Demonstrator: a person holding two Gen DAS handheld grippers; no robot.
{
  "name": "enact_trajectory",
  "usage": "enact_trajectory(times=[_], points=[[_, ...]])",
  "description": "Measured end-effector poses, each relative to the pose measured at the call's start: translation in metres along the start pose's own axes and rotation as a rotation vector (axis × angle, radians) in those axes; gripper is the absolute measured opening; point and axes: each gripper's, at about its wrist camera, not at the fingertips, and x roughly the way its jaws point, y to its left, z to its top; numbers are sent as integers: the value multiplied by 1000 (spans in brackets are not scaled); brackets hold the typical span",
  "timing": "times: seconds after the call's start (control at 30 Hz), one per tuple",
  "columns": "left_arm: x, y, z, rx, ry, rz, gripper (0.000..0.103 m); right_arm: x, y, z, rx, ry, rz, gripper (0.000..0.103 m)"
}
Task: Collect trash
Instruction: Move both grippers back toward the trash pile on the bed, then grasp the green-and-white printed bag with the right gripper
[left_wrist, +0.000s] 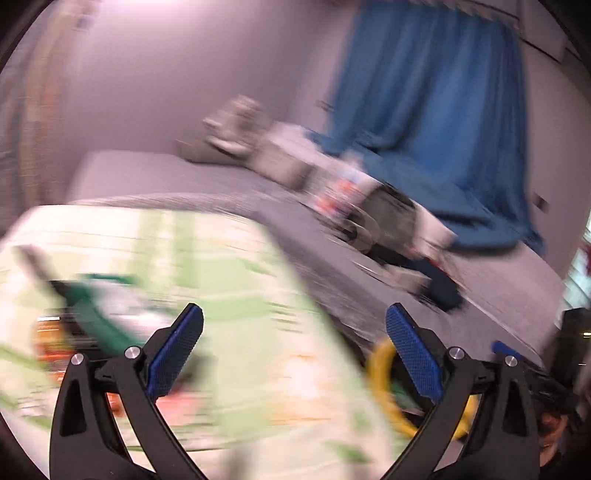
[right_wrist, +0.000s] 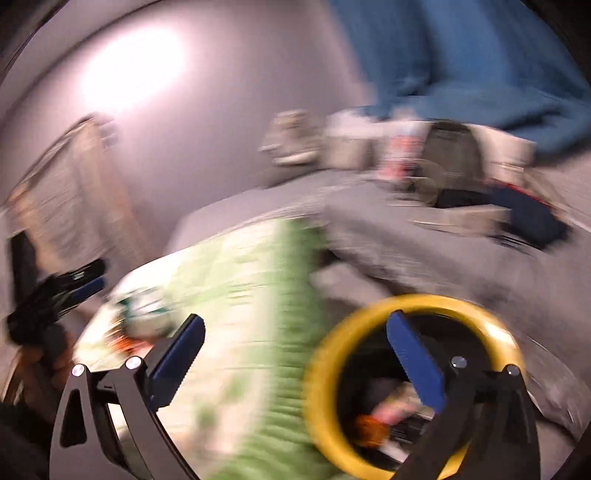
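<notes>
Left wrist view: the left gripper (left_wrist: 294, 350) hangs with its black arms spread and its blue, cross-hatched pads (left_wrist: 175, 350) wide apart, clamping nothing. Under and just beyond the left pad lies a soft white-and-green printed plastic bag (left_wrist: 229, 280), badly blurred, with dark green and orange scraps showing through at its left side. By the right pad curves the edge of a round, yellow-rimmed bin (left_wrist: 380, 373). Beyond both stretches a grey bed cover (left_wrist: 207, 177), and farther along it a smeared heap of clutter (left_wrist: 369, 218), pale boxes and dark cloth, too blurred to name. A blue curtain (left_wrist: 432, 85) hangs behind, its hem pooled on the bed, against a pale wall (left_wrist: 192, 66).

Right wrist view: the right gripper (right_wrist: 295, 350) is likewise spread, gripping nothing. Its right pad (right_wrist: 415, 358) sits over the dark mouth of the yellow-rimmed bin (right_wrist: 321, 365), where pinkish and orange wrappers (right_wrist: 384, 417) lie inside, indistinct. The plastic bag (right_wrist: 236, 280) lies just left of the bin, beneath the left pad. The left gripper (right_wrist: 86, 286) shows at the far left. Beyond lie the bed cover (right_wrist: 388, 243), the clutter (right_wrist: 424, 155) and the curtain (right_wrist: 461, 55).
</notes>
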Motion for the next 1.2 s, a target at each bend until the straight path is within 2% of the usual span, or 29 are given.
enact_trajectory(times=[0.07, 0.13, 0.2, 0.3, 0.37, 0.5, 0.63, 0.9, 1.0, 1.1, 1.13, 1.2], points=[[-28, 44, -3, -34, -53, 126, 95, 30, 43, 10, -102, 68, 166, 96], [-58, 87, -11, -85, -92, 258, 95, 60, 87, 17, -218, 129, 260, 96], [-82, 118, -19, -131, -111, 336, 95, 88, 122, 20, -319, 189, 312, 96], [-114, 156, -32, -192, -122, 442, 95, 144, 172, 21, -437, 289, 339, 96], [-128, 174, -43, -231, -121, 474, 95, 177, 196, 20, -484, 363, 362, 96], [-149, 204, -62, -304, -100, 503, 95, 241, 232, 9, -549, 498, 353, 96], [-161, 219, -65, -325, -108, 508, 95, 287, 249, 1, -619, 603, 294, 96], [-155, 223, -71, -338, -93, 464, 95, 335, 270, -20, -740, 731, 211, 96], [-150, 226, -75, -339, -76, 454, 95, 351, 272, -24, -709, 756, 187, 95], [-148, 227, -75, -326, -63, 461, 95, 359, 265, -21, -596, 799, 216, 68], [-147, 227, -75, -320, -59, 466, 95, 357, 264, -19, -581, 786, 228, 56], [-144, 225, -75, -303, -46, 480, 95, 351, 260, -13, -546, 762, 237, 42]])
